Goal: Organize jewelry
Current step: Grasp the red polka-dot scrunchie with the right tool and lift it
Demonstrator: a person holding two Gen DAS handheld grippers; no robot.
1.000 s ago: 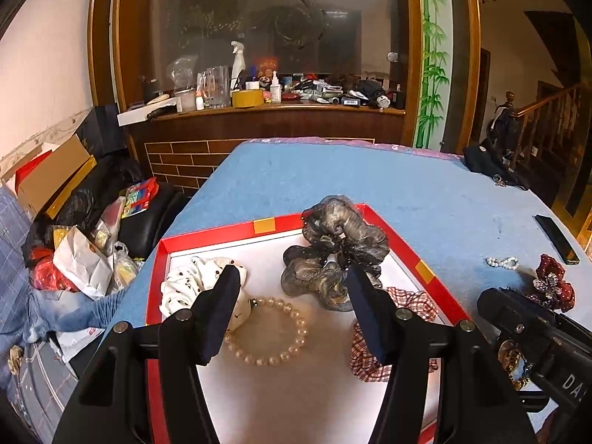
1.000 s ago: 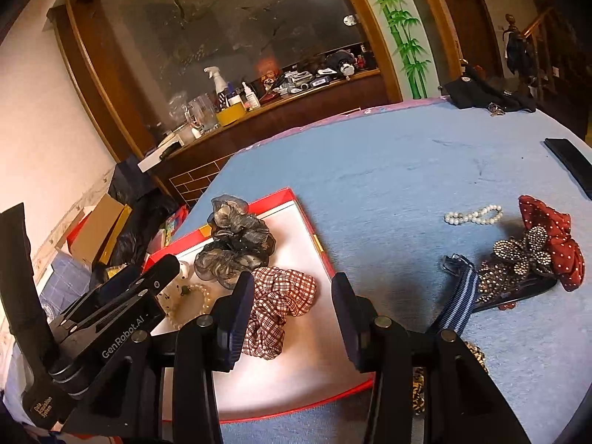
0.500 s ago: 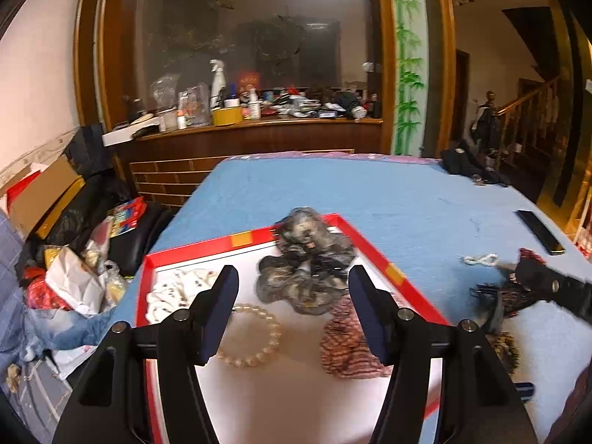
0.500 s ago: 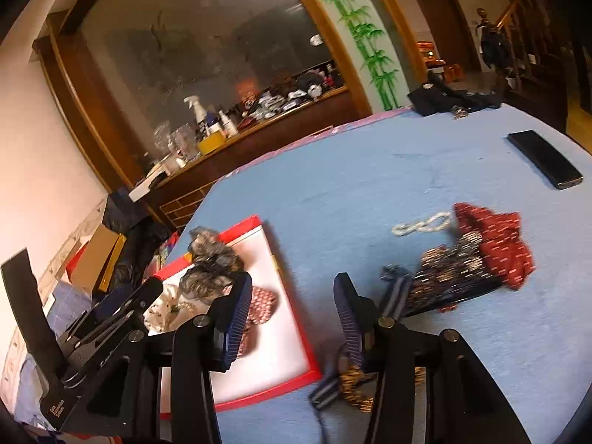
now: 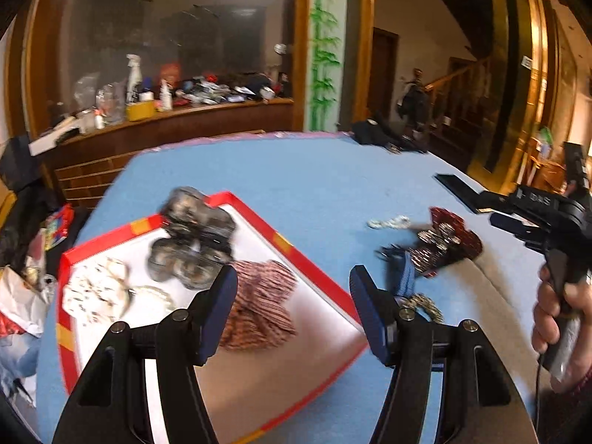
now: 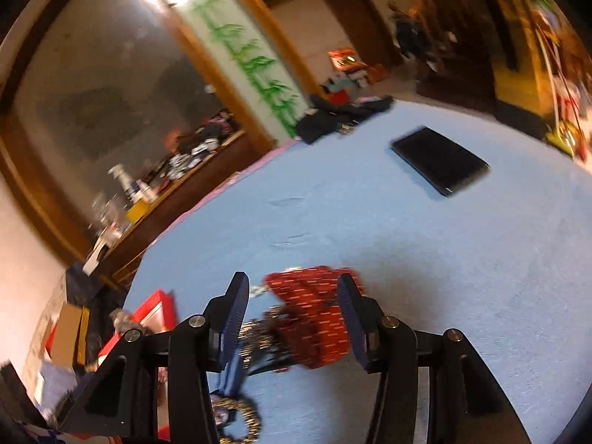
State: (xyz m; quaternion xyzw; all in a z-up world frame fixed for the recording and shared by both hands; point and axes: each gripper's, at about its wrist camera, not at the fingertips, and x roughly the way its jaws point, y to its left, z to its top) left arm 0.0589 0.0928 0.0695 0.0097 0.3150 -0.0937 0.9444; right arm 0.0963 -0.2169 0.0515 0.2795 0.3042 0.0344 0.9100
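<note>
A red-rimmed tray (image 5: 296, 259) holds a grey organza scrunchie (image 5: 196, 244), a plaid scrunchie (image 5: 259, 303), a white patterned scrunchie (image 5: 92, 296) and a pearl bracelet (image 5: 151, 292). My left gripper (image 5: 292, 281) hovers open over the tray's right edge with nothing between its fingers. Right of the tray on the blue cloth lie a red dotted bow clip (image 5: 451, 240), a small pearl chain (image 5: 388, 222), a blue striped band (image 5: 405, 277) and a gold piece (image 5: 421, 303). My right gripper (image 6: 292, 292) hangs over the red bow clip (image 6: 310, 314); its jaws are opening, the bow between them, pads not pressing.
A black phone (image 6: 440, 159) lies further out on the blue table (image 6: 407, 240), and a dark cloth bundle (image 6: 344, 114) sits at the far edge. A hand (image 5: 555, 318) holds the right gripper (image 5: 495, 209). The tray corner (image 6: 159, 303) is at the left.
My right gripper has swung right, from over the tray to over the red bow clip, and its jaws have widened. My left gripper has turned right, toward the tray's right rim.
</note>
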